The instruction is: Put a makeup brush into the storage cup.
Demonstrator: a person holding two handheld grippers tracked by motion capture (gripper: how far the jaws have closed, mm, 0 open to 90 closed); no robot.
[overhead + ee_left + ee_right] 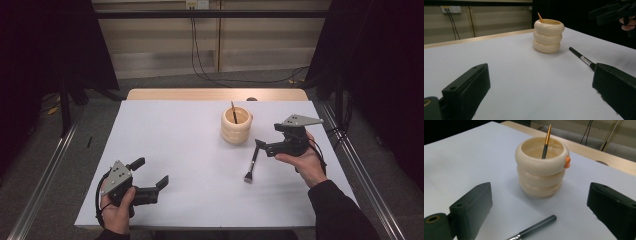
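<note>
Your right gripper (267, 145) hangs at the right of the high view, jaws apart, empty, above the brush (251, 165) lying below the cream holder (236, 125). Your left gripper (150, 172), lower left, also gapes empty.

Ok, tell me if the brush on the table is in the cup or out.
Out. The brush lies flat on the table, apart from the cup.

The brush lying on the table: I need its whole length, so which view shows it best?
The high view: the brush lies whole, beside the right gripper. Both gripper views catch part of its handle.
</note>
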